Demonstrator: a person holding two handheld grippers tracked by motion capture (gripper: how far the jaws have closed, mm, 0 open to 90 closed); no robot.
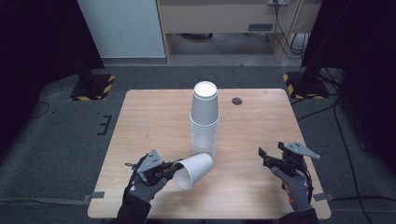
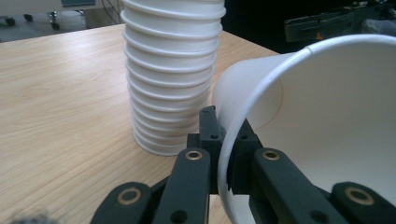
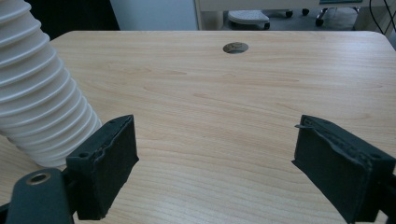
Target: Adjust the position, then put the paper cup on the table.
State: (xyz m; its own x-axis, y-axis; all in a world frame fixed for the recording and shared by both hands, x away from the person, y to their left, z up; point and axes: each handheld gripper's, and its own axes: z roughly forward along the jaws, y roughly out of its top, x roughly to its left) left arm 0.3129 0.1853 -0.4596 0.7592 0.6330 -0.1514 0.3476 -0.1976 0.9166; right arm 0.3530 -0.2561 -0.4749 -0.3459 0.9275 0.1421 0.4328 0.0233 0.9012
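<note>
At the lower left of the high view I have my left gripper [image 1: 173, 169] clamped on the rim of a single white paper cup [image 1: 195, 170], which lies tipped on its side with its mouth toward the bottom of the frame. In the left gripper view the two black jaws pinch the cup's thin wall [image 2: 261, 93] between them, one pad inside and one outside. At the lower right of the high view my right gripper [image 1: 265, 156] hovers over the light wooden table [image 1: 154, 116] with its jaws spread wide and nothing between them. Just behind the held cup, at the centre of the frame, stands the tall stack of upside-down white paper cups [image 1: 204, 119]. Farther back, a small round dark grommet [image 1: 237, 101] sits in the tabletop.
</note>
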